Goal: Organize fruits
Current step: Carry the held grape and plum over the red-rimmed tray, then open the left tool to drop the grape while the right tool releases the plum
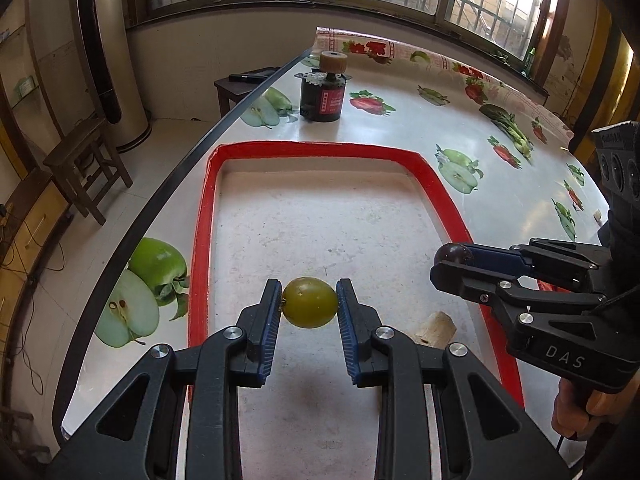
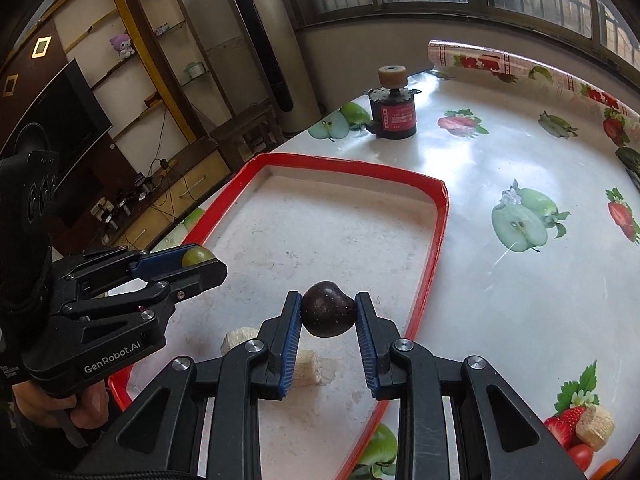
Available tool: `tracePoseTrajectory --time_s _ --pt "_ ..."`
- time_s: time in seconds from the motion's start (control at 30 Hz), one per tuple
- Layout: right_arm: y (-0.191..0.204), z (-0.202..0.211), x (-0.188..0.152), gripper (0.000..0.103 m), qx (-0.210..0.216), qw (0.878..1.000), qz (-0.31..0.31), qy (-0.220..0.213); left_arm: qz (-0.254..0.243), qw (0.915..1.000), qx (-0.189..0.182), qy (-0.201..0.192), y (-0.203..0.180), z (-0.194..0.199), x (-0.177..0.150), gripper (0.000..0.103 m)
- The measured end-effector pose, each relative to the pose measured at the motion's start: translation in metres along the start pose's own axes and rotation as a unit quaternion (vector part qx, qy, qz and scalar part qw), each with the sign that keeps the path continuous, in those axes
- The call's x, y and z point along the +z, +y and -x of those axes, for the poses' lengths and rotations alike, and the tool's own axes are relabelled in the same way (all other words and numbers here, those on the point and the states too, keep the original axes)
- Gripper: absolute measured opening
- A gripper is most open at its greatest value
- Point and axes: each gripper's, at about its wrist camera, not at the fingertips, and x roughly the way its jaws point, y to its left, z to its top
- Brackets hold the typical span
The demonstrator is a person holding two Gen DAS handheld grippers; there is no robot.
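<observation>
My left gripper [image 1: 309, 303] is shut on a green grape-like fruit [image 1: 309, 303] and holds it above the white tray with a red rim [image 1: 202, 220]. My right gripper [image 2: 328, 314] is shut on a dark purple fruit [image 2: 328, 314] above the tray's right side [image 2: 434, 240]. In the left wrist view the right gripper [image 1: 454, 258] shows at the right with the dark fruit [image 1: 454, 255] at its tips. In the right wrist view the left gripper [image 2: 198, 260] shows at the left with the green fruit [image 2: 197, 256].
Two pale foam pieces [image 2: 308, 368] [image 2: 238, 338] lie in the tray near its front; one shows in the left wrist view [image 1: 436, 328]. Another foam piece [image 2: 596, 428] lies on the fruit-print tablecloth. A black motor-like cylinder [image 1: 322, 96] stands at the table's far end.
</observation>
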Motion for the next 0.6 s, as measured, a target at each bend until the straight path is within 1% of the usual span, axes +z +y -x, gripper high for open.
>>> tracePoseTrajectory --time_s 0.17,0.27,0.43,0.5,0.57,0.6 --pt "-0.001 -0.020 -0.002 0.027 -0.002 1.000 0.006 0.017 -0.003 0.9999 -0.001 0.016 -0.001 -0.008 -0.001 0.025" --pt "-0.001 -0.026 -0.003 0.028 -0.006 1.000 0.008 0.024 -0.010 0.9993 0.003 0.035 -0.004 -0.015 0.000 0.025" --pt "-0.002 -0.033 -0.003 0.030 -0.007 0.999 0.010 0.031 -0.018 0.9980 0.018 0.057 -0.009 -0.021 -0.001 0.026" --pt "-0.002 -0.034 -0.004 0.031 -0.009 0.999 0.009 0.031 -0.019 0.9979 0.023 0.057 -0.009 -0.020 -0.001 0.027" --pt "-0.003 -0.032 -0.004 0.033 -0.008 0.999 0.008 0.030 -0.017 0.9980 0.030 0.054 -0.009 -0.017 -0.002 0.034" --pt "-0.004 -0.030 -0.004 0.042 -0.007 1.000 0.007 0.028 -0.017 0.9980 0.032 0.052 -0.009 -0.014 -0.003 0.044"
